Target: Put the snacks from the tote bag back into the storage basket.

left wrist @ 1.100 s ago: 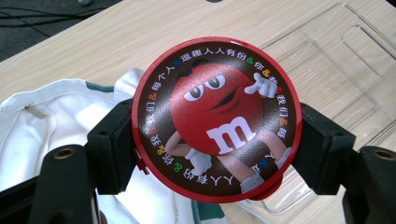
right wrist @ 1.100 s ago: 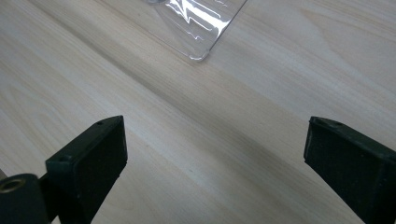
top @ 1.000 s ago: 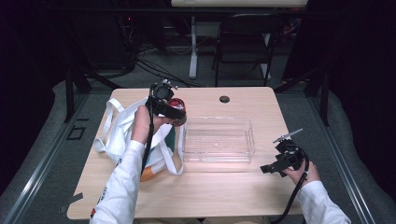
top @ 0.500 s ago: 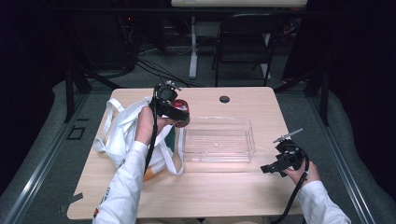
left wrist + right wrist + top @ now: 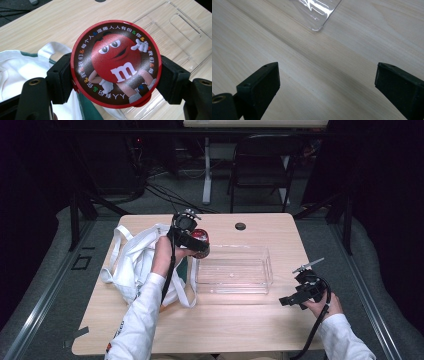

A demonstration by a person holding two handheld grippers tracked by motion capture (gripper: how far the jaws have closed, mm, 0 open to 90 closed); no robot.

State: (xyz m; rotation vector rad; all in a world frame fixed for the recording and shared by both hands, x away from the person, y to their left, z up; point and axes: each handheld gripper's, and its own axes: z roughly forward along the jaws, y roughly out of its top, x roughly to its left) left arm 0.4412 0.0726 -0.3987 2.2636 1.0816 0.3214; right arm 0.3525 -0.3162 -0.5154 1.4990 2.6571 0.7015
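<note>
Moved right: left gripper [image 5: 113,85] clamping round red M&M tin [image 5: 115,63]; right gripper [image 5: 328,87] wide open.

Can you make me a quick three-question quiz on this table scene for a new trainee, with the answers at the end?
1. True or false: the right gripper is shut on the clear tray.
2. What does the left gripper hold?
3. The white tote bag lies on which side of the tray in the high view: A left, B right?

Key
1. False. Its jaws stand open over bare table.
2. A round red candy tin, clamped between its jaws.
3. A.
</note>
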